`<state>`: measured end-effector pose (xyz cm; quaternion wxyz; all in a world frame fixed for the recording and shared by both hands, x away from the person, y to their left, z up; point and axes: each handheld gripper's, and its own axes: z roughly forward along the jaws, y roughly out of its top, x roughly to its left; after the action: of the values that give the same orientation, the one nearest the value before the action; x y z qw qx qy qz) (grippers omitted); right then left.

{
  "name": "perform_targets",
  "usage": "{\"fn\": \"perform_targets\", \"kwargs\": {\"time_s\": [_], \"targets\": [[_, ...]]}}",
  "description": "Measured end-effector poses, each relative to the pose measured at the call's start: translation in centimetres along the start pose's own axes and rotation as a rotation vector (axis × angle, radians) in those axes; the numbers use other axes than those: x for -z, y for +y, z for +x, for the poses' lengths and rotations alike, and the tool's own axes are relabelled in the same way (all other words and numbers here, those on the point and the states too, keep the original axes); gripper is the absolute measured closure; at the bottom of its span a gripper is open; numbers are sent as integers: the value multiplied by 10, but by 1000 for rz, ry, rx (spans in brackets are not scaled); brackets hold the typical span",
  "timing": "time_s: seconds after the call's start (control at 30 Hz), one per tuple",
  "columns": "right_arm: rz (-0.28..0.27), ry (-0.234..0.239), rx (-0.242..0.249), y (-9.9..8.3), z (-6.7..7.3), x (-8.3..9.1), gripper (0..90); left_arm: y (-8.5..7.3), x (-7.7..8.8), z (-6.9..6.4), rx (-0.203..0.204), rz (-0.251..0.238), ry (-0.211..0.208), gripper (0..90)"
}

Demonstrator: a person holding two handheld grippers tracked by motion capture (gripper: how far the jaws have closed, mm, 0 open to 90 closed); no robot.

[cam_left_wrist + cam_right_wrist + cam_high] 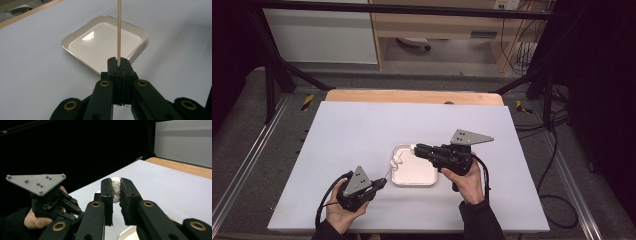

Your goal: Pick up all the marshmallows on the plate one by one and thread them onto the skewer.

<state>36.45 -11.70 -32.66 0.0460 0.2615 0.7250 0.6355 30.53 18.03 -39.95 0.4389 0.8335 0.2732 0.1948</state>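
Observation:
A thin wooden skewer (119, 30) is clamped upright in my left gripper (119, 63), which is shut on its lower end. In the high view that gripper (383, 182) sits just left of the white square tray (414, 176), and the skewer (388, 173) slants up toward small white lumps (397, 160) over the tray's left rim. My right gripper (416, 148) hovers above the tray's far left corner. Its jaws are shut on a crumbly white soft piece (115, 187). The tray (100, 41) holds nothing inside.
The tray rests on a white board (357, 130) with a wooden table edge (412, 96) behind it. Black frame bars and cables run along both sides. A shelf unit (437, 25) stands beyond the table. The left hand (37, 221) with its grey plate is at the left of the right gripper view.

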Motion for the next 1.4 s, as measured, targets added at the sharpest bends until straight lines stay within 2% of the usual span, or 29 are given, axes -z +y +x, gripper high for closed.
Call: {"fn": "perform_targets", "kwargs": {"time_s": [0.3, 0.4, 0.43, 0.53, 0.7, 0.73, 0.83, 0.9, 1.03, 1.1, 1.17, 1.23, 1.4], "targets": [[43, 43, -16, -1, 2, -14, 810, 2, 0, -5, -40, 0, -4, 893], [57, 51, -32, -4, 2, -17, 810, 1, 0, -6, -55, -2, -1, 894], [61, 66, -44, -4, 1, -17, 810, 1, 0, -7, -62, -3, 0, 894], [85, 66, -56, -5, 0, -18, 811, 1, 0, -8, -86, -3, 5, 894], [120, 77, -46, -5, 3, -21, 814, 2, -2, -10, -107, 12, 0, 894], [123, 88, -49, -5, 4, -23, 815, 2, -2, -11, -117, 19, 11, 894], [143, 81, -36, -6, 7, -28, 818, 1, -2, -10, -132, 28, 21, 894], [149, 70, -26, -7, 7, -29, 821, 0, -2, -10, -131, 32, 23, 894], [153, 79, -24, -8, 10, -32, 829, 0, -4, -11, -132, 37, 33, 894], [164, 64, -17, -8, 10, -33, 831, 0, -4, -11, -145, 46, 42, 894], [175, 44, -11, -9, 9, -33, 833, 0, -3, -10, -139, 45, 49, 895], [177, 46, -11, -10, 9, -32, 835, 0, -1, -8, -127, 41, 47, 895], [168, 53, -18, -14, 7, -32, 838, 0, -3, -9, -129, 50, 55, 895]]}}
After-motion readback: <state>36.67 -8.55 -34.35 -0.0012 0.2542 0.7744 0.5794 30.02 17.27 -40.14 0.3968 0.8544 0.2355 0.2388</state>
